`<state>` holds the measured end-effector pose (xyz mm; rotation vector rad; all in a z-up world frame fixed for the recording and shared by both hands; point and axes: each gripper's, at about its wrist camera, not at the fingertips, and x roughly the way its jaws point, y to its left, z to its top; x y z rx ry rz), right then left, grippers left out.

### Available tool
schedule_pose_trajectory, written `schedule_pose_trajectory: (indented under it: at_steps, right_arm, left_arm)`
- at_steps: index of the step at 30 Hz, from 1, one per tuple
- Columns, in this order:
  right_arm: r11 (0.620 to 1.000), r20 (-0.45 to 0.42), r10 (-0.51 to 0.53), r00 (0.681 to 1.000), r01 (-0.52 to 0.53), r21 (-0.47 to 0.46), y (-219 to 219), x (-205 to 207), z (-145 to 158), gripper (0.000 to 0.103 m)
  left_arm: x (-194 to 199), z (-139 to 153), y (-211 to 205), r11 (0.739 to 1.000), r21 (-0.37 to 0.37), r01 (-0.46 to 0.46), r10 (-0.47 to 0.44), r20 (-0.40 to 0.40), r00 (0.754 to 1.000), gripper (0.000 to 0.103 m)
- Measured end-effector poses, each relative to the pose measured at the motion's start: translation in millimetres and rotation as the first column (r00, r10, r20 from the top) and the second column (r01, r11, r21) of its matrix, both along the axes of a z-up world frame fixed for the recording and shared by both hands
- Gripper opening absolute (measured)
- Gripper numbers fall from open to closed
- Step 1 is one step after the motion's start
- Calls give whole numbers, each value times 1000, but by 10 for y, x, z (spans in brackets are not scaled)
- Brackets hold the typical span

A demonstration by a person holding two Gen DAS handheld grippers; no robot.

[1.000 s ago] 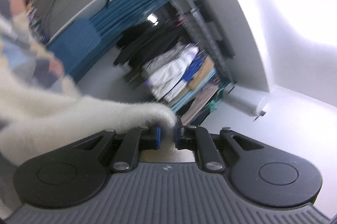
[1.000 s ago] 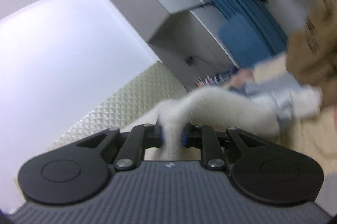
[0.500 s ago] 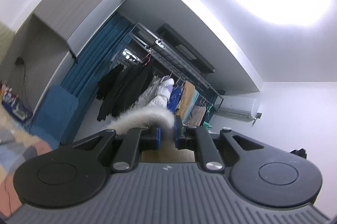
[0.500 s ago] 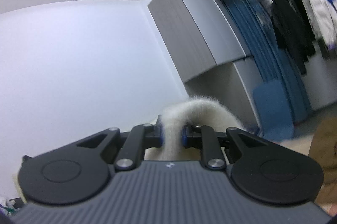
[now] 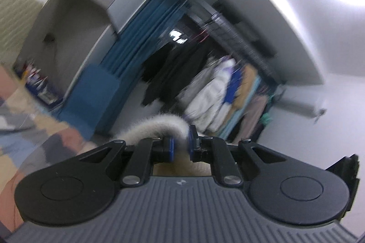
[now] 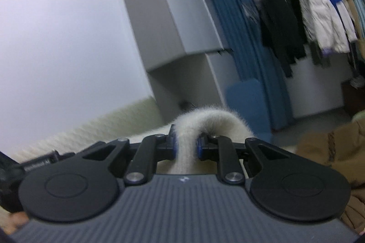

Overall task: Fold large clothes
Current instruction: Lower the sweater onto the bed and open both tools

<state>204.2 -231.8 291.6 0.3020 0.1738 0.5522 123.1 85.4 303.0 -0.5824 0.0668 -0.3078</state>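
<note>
You have the fluffy cream-white fleece garment pinched in both tools: your left gripper has its blue-padded jaws pressed onto a rolled edge of the pile, which arches up and trails away to the left, and your right gripper is clamped on a thicker fold that loops over the top of its jaws and falls back below the camera. Both cameras point up and out at the room rather than down, so most of the garment hangs out of view beneath the tools, and you cannot judge from here how it drapes or whether it is clear of the bed. That is the main risk, in my judgement: bring it down blind and the hanging body may land bunched or twisted on the patchwork bedspread of blue, grey and terracotta squares, so the fold line ends up crooked. The left grip looks shallow, holding only a narrow roll near the pad tips, and a quick swing could pull the slippery pile free. The blur in both views suggests fast motion, which adds to that. On the right, a tan-brown quilted jacket lies close beside the tool; a low sweep could drag the fleece across it or snag it. The rail of hanging coats is well apart.
</note>
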Motion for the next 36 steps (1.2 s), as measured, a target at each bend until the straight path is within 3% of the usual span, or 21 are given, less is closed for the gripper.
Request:
schedule_pose_trajectory:
  at_steps: [4,13,18,22,26,28,30,33,36]
  right_arm:
    - [999,-80,-32,996,32,-6,91,683,-612,20]
    - [990,-199,-108,974,87,-111,479,1944,-2106,20]
    - [982,-275,-125,953,80,-169,624,2422,-2846,20]
    - [969,-311,-147,939,73,-237,739,2616,-3265,21]
    - [973,-343,-147,928,73,-221,729,2644,-3432,21]
    - [979,-340,-132,931,69,-192,700,2568,-3406,27]
    - [982,-345,-121,931,62,-178,674,2518,-3342,34]
    - [985,-320,-108,941,57,-165,633,2336,-3185,51]
    - [990,-300,-77,951,37,-138,535,2009,-2975,51]
  left_arm:
    - [824,-791,60,999,21,-34,36,-119,992,14]
    - [2578,-2540,272,997,58,-58,74,-343,936,14]
    - [3254,-3385,334,994,89,-63,96,-430,898,14]
    - [3503,-3827,362,994,90,-57,92,-463,881,14]
    - [3504,-3893,360,993,111,-42,88,-459,884,18]
    - [3375,-3742,374,995,89,-33,71,-466,882,27]
    - [3138,-3491,377,996,84,-40,75,-468,881,50]
    - [2804,-3159,353,992,118,-48,94,-429,898,53]
    - [2440,-2869,291,989,144,-17,75,-405,911,54]
